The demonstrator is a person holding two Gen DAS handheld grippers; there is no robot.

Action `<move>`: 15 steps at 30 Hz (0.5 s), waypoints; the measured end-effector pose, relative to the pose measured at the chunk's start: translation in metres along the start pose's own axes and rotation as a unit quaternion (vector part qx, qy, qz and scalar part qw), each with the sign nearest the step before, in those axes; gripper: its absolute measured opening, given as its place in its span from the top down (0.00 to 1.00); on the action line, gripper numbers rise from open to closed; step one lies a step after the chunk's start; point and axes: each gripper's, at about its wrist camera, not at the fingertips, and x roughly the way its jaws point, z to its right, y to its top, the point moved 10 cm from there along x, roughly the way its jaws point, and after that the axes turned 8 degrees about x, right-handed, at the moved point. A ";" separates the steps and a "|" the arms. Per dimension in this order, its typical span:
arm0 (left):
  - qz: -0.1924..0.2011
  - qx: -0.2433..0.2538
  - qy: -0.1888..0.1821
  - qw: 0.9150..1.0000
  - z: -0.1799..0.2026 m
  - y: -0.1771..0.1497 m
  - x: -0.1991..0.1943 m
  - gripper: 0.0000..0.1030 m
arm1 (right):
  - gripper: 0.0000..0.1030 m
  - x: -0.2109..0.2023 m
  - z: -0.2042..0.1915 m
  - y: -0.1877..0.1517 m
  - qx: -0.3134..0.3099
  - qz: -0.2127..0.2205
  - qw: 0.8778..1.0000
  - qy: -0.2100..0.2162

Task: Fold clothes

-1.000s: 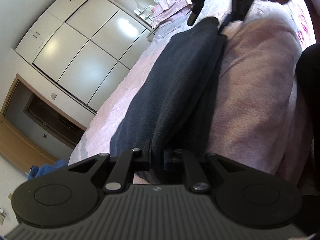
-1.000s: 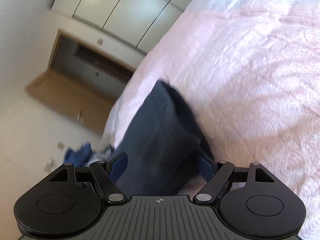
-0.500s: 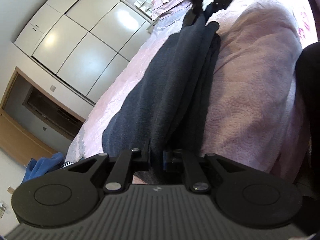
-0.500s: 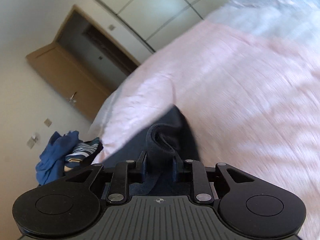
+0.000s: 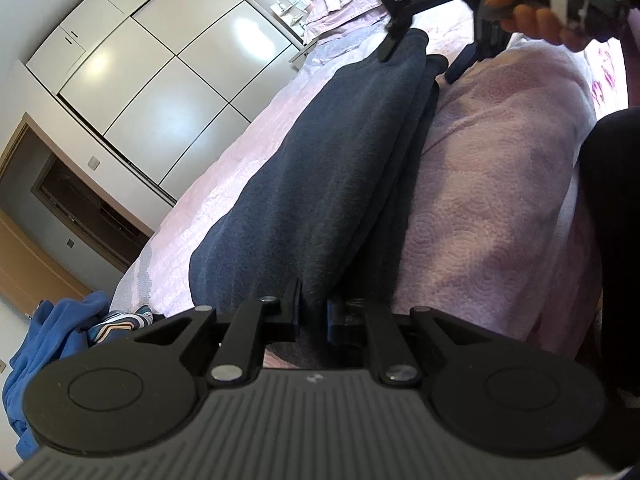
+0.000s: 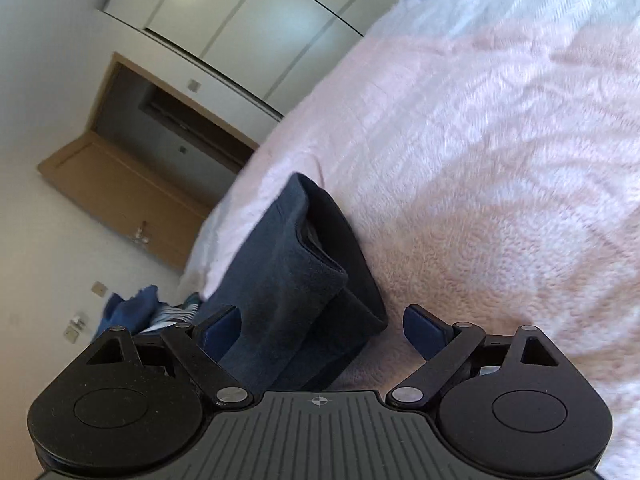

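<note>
A dark navy garment (image 5: 320, 168), folded lengthwise into a long strip, lies on the pink bedspread (image 5: 500, 200). My left gripper (image 5: 314, 312) is shut on its near end, with cloth pinched between the pads. At the far end my right gripper (image 5: 420, 60), held by a hand (image 5: 532, 20), straddles the strip's tip. In the right wrist view that folded end (image 6: 296, 280) rests on the bedspread (image 6: 480, 160) between the spread blue fingers (image 6: 222, 326). The right gripper (image 6: 322, 326) has its jaws opening, and the pads are clear of the cloth.
White wardrobe doors (image 5: 160, 80) and a brown doorway (image 6: 168, 120) stand beyond the bed's edge. A pile of blue and striped clothes (image 5: 52, 340) lies on the floor there. A person's dark-clothed leg (image 5: 616, 240) is at the right. Pillows (image 5: 340, 4) sit at the bed's head.
The right gripper closed on the garment's far end half a second ago and has now spread wide, letting the end rest on the bed. The left gripper has kept its grip.
</note>
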 end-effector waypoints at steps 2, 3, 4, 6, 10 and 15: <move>0.008 -0.003 -0.007 1.000 -0.001 0.001 -0.004 0.89 | 0.20 0.005 -0.004 -0.001 0.013 -0.002 1.000 0.006; 0.013 -0.006 -0.011 1.000 -0.002 0.001 -0.006 0.87 | 0.29 0.004 -0.006 0.001 0.022 0.001 1.000 0.007; 0.021 -0.014 -0.022 0.999 -0.004 0.001 -0.011 0.85 | 0.47 0.001 -0.006 0.005 0.030 0.010 0.999 0.004; 0.043 -0.040 -0.050 0.997 -0.009 0.001 -0.021 0.78 | 0.59 -0.007 -0.009 0.015 0.035 0.031 0.999 0.005; 0.107 -0.142 -0.100 0.979 -0.036 -0.002 -0.046 0.76 | 0.77 -0.008 -0.041 0.030 -0.022 0.036 0.999 0.017; 0.141 -0.198 -0.069 0.967 -0.074 -0.004 -0.063 0.69 | 0.80 0.013 -0.125 0.016 -0.151 0.013 0.987 0.045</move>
